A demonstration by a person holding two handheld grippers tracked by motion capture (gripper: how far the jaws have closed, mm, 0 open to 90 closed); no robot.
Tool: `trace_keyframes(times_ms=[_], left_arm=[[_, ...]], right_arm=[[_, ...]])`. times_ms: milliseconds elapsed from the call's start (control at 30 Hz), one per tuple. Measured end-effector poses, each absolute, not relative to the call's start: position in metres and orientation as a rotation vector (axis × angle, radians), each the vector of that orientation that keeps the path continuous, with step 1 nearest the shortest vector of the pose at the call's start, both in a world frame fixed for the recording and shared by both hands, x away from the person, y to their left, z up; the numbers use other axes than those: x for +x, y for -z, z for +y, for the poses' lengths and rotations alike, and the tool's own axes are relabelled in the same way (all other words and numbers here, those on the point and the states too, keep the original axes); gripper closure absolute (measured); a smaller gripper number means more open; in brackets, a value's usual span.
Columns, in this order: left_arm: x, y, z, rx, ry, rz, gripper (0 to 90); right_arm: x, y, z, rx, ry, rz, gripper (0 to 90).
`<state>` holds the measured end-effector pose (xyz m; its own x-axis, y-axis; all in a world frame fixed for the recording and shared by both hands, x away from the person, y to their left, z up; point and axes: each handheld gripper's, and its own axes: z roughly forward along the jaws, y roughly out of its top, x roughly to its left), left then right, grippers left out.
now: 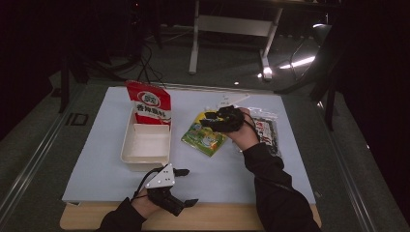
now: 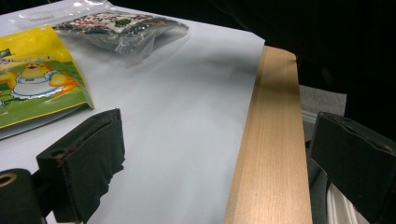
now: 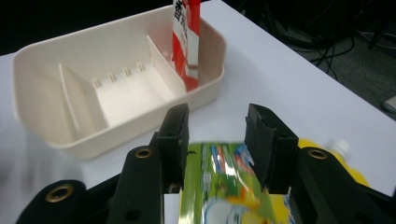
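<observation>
Pouch (image 1: 205, 135) flat on the white mat, just right of the tray (image 1: 145, 153) — right gripper (image 3: 217, 140) over it, jaws part open, nothing clamped. Judgement: lower squarely, pinch one edge (not the middle). Left gripper (image 1: 183, 187) idle, wide open, near table edge.

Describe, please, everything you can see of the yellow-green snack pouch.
The yellow-green snack pouch is a flat, glossy packet printed with a cartoon figure. It lies on the white table sheet, right of the cream tray, beside a dark clear packet. The right gripper hovers over it, fingers apart, straddling it.
</observation>
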<state>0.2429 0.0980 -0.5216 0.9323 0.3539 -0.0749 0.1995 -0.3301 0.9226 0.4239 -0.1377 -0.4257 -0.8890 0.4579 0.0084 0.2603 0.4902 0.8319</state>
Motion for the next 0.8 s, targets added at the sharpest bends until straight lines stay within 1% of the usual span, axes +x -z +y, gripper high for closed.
trace_keyframes(times_ms=[33, 167, 233, 300, 367, 567, 767, 800], left_arm=[[0.243, 0.521, 0.098, 1.919, -0.166, 0.404, 4.2], [0.243, 0.521, 0.098, 1.916, -0.168, 0.408, 4.2], [0.243, 0.522, 0.098, 1.915, -0.164, 0.41, 4.2], [0.244, 0.521, 0.098, 1.914, -0.163, 0.412, 4.2], [0.245, 0.522, 0.097, 1.917, -0.165, 0.411, 4.2], [0.246, 0.522, 0.095, 1.916, -0.155, 0.408, 4.2], [0.246, 0.521, 0.095, 1.912, -0.153, 0.407, 4.3], [0.246, 0.521, 0.095, 1.913, -0.155, 0.407, 4.2]], right_arm=[[0.424, 0.426, -0.138, 0.617, -1.352, 2.521, 58.9], [0.412, 0.428, -0.163, 0.635, -1.347, 2.499, 59.0], [0.405, 0.43, -0.182, 0.663, -1.339, 2.476, 58.9], [0.402, 0.431, -0.189, 0.674, -1.344, 2.468, 58.9], [0.395, 0.432, -0.207, 0.705, -1.325, 2.444, 58.7], [0.378, 0.439, -0.24, 0.749, -1.285, 2.41, 56.5], [0.364, 0.448, -0.274, 0.827, -1.28, 2.367, 57.1], [0.364, 0.449, -0.28, 0.85, -1.28, 2.354, 58.9]])
